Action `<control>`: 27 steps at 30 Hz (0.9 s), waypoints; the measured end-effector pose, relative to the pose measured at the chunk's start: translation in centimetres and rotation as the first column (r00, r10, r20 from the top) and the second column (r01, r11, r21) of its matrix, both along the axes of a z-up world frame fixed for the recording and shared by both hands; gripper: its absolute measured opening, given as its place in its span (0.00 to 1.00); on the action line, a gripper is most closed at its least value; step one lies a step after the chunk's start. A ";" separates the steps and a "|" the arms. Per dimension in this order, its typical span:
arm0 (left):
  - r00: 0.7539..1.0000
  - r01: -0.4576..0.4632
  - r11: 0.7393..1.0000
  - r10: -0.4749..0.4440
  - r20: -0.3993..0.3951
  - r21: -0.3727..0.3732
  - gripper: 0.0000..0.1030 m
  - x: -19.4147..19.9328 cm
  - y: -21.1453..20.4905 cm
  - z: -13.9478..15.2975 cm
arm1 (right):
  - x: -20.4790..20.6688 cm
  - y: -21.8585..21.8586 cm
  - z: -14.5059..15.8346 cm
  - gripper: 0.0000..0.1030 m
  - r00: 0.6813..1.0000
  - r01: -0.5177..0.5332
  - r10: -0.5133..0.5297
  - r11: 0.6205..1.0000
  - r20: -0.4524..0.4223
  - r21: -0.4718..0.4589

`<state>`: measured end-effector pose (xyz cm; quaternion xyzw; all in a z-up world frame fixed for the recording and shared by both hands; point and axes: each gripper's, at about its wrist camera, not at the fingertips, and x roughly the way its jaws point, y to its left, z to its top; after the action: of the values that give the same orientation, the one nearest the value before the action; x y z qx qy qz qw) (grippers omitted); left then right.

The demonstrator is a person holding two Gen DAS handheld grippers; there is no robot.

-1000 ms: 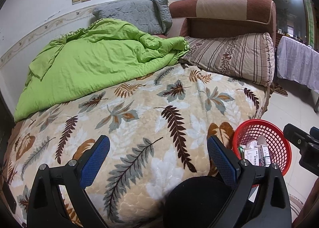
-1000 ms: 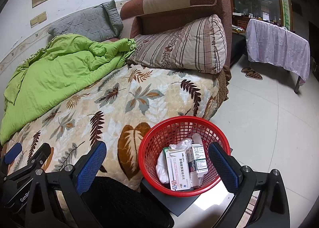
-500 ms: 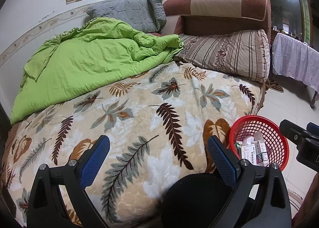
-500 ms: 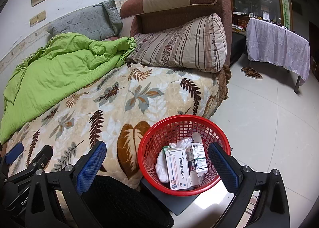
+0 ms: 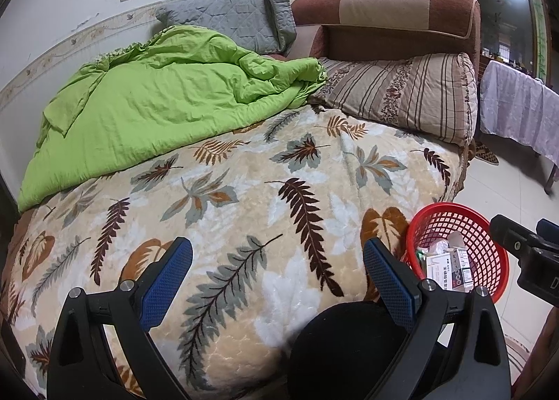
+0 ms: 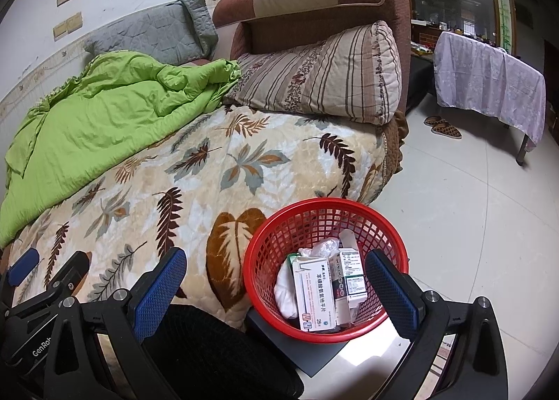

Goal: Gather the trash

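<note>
A red mesh basket (image 6: 272,242) stands on the floor by the bed's near corner, holding white medicine boxes (image 6: 312,291) and crumpled white wrappers (image 6: 323,247). My right gripper (image 6: 276,290) hovers open just above and in front of it, nothing between its fingers. In the left wrist view the same basket (image 5: 489,246) sits at the right, and my left gripper (image 5: 277,276) is open and empty over the leaf-patterned blanket (image 5: 244,197). The right gripper's body (image 5: 531,256) pokes in at that view's right edge.
A green quilt (image 5: 157,113), grey pillow (image 5: 234,19) and striped pillow (image 5: 405,92) lie on the bed against a brown headboard (image 5: 384,15). A cloth-covered table (image 6: 489,81) and slippers (image 6: 443,125) stand on the tiled floor (image 6: 471,207). A dark round object (image 6: 209,354) sits below the grippers.
The left wrist view has dropped slightly, so the bed sits a little higher in frame and the basket has shifted left. The right gripper has barely moved. Both stay open.
</note>
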<state>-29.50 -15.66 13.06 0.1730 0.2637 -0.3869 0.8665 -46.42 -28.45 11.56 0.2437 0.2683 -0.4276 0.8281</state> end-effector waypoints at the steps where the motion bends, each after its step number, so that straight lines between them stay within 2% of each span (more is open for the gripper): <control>1: 1.000 -0.005 1.000 0.005 -0.003 0.001 0.95 0.2 0.0 -0.1 | 0.1 0.0 0.0 1.00 1.000 -0.003 0.003 1.000 -0.002 0.001; 6: 0.997 -0.056 0.998 0.056 -0.050 0.000 0.95 2.3 1.0 -0.8 | 2.3 -0.9 0.0 1.00 0.997 -0.074 0.074 0.997 0.019 0.004; 10: 0.979 -0.182 0.983 0.182 -0.089 0.005 0.95 5.8 3.3 -1.7 | 7.6 -2.2 0.0 1.00 0.983 -0.178 0.179 0.984 -0.035 0.016; 13: 0.935 -0.331 0.942 0.335 -0.115 0.052 0.95 9.6 5.9 -3.1 | 11.5 -2.5 0.1 1.00 0.966 -0.255 0.256 0.967 -0.028 0.018; 15: 0.900 -0.408 0.909 0.415 -0.129 0.082 0.95 11.8 7.4 -4.1 | 15.2 -2.3 -0.3 1.00 0.949 -0.309 0.309 0.951 -0.063 0.014; 16: 0.875 -0.451 0.886 0.463 -0.140 0.108 0.95 13.1 8.3 -4.8 | 17.2 -2.0 -0.8 1.00 0.936 -0.342 0.342 0.940 -0.085 0.016; 17: 0.845 -0.496 0.857 0.514 -0.146 0.141 0.95 14.6 9.3 -5.6 | 19.5 -1.7 -1.5 1.00 0.918 -0.380 0.382 0.924 -0.106 0.038; 20: 0.783 -0.575 0.793 0.604 -0.147 0.201 0.95 18.2 11.6 -7.5 | 25.8 -0.8 -4.2 1.00 0.868 -0.459 0.472 0.881 -0.152 0.119; 22: 0.755 -0.601 0.765 0.638 -0.148 0.233 0.95 20.4 12.7 -8.6 | 29.5 -0.3 -6.4 1.00 0.844 -0.473 0.502 0.863 -0.189 0.177; 24: 0.737 -0.614 0.751 0.656 -0.164 0.245 0.95 21.8 13.3 -9.5 | 33.1 0.4 -8.8 0.99 0.833 -0.466 0.513 0.852 -0.205 0.237; 27: 0.715 -0.585 0.769 0.639 -0.283 0.258 0.95 24.5 14.1 -11.5 | 36.3 1.1 -11.1 0.99 0.843 -0.449 0.492 0.866 -0.217 0.221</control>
<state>-4.97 -1.56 1.54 0.0675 0.4861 -0.0810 0.8675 -10.14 -27.36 0.46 0.1766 0.4626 -0.2163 0.8414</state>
